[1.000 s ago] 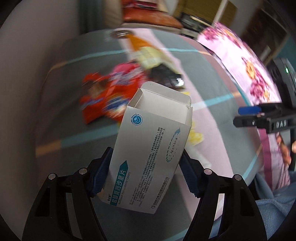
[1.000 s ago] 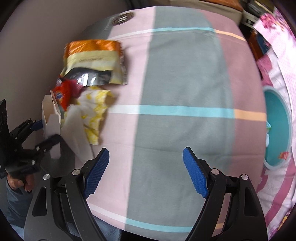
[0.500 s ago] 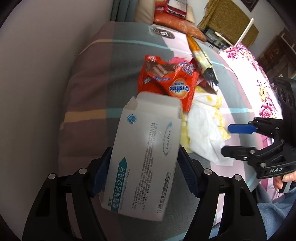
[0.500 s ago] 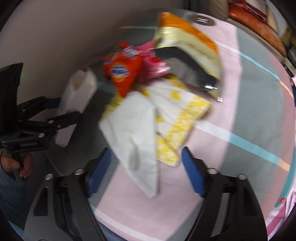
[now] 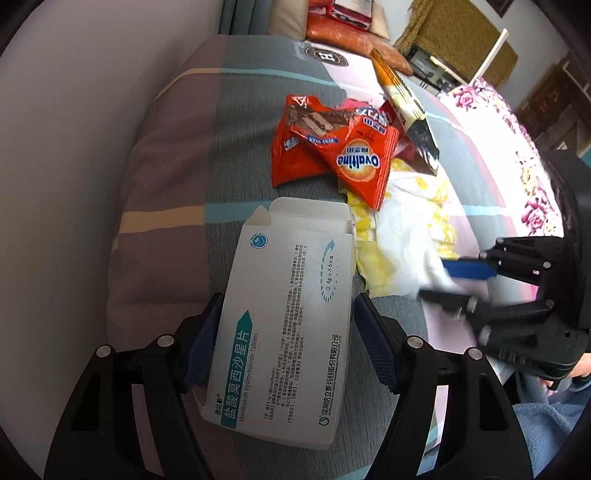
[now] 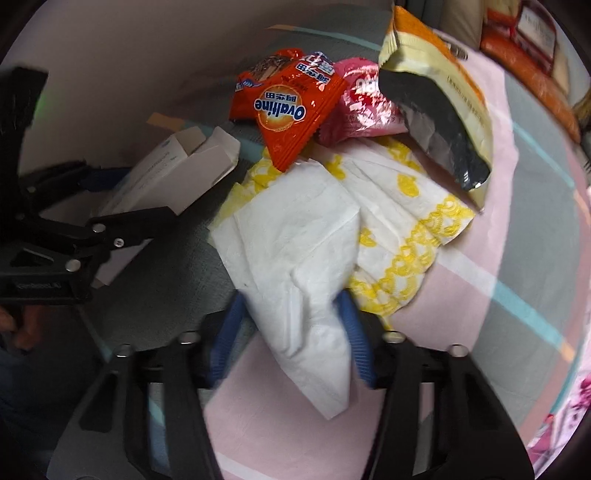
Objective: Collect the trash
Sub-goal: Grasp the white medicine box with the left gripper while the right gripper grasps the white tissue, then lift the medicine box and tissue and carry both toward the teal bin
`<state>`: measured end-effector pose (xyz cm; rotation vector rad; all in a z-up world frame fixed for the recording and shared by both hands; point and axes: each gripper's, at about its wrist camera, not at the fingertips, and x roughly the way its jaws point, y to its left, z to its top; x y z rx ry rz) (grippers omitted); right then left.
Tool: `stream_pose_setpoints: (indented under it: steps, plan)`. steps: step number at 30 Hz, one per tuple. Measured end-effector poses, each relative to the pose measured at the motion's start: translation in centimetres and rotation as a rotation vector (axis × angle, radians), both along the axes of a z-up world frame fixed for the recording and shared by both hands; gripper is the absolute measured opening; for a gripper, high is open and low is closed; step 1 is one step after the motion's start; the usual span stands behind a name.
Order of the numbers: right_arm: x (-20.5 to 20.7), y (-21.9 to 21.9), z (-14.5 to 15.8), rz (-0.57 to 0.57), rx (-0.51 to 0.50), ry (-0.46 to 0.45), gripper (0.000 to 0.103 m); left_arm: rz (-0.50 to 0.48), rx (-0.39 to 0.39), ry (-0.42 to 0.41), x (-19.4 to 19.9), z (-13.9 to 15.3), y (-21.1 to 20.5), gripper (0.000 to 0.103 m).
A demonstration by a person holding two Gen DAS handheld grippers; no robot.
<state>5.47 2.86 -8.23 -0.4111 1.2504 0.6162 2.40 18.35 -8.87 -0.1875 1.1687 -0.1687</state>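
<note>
My left gripper [image 5: 286, 332] is shut on a white medicine box [image 5: 288, 325] with teal print, its top flap open; the box also shows in the right wrist view [image 6: 173, 177]. My right gripper [image 6: 291, 332] is shut on a white tissue [image 6: 299, 266] at the near edge of a trash pile on the bed. The pile holds a yellow-patterned napkin [image 6: 406, 221], red Ovaltine wrappers [image 5: 332, 151], a pink wrapper [image 6: 362, 107] and an orange and cream snack bag [image 6: 439, 92]. The right gripper shows in the left wrist view [image 5: 454, 284], pinching the tissue.
The trash lies on a bed with a striped grey, pink and teal cover [image 6: 498, 295]. A pale wall [image 5: 74, 147] runs along the left. Pillows [image 5: 347, 33] sit at the head. A floral quilt [image 5: 524, 155] lies to the right.
My right gripper swung left from the bare bed to the pile and closed on the white tissue. My left gripper kept hold of the box and turned toward the pile.
</note>
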Motion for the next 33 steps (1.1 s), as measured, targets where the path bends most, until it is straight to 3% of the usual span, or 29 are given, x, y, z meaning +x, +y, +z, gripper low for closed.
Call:
stream_pose_setpoints:
  steps: [2, 8, 17, 25, 33]
  plan:
    - [0.1, -0.7, 0.4, -0.018, 0.041, 0.037, 0.008, -0.005, 0.024, 0.01, 0.1, 0.0, -0.4, 0.072]
    - [0.5, -3.9, 2.9, -0.079, 0.141, 0.061, 0.008, -0.034, 0.07, 0.005, -0.2, 0.6, -2.2, 0.067]
    - [2.4, -10.9, 5.0, -0.242, 0.242, 0.055, 0.008, -0.037, 0.038, -0.05, -0.4, 4.0, -4.7, 0.066]
    - [3.0, -18.0, 5.9, -0.388, 0.319, 0.023, 0.008, -0.124, 0.033, -0.09, 1.9, 5.5, -11.4, 0.066]
    - [3.3, -26.7, 6.4, -0.542, 0.35, -0.054, 0.008, -0.246, 0.07, -0.11, 5.6, 5.5, -21.6, 0.066]
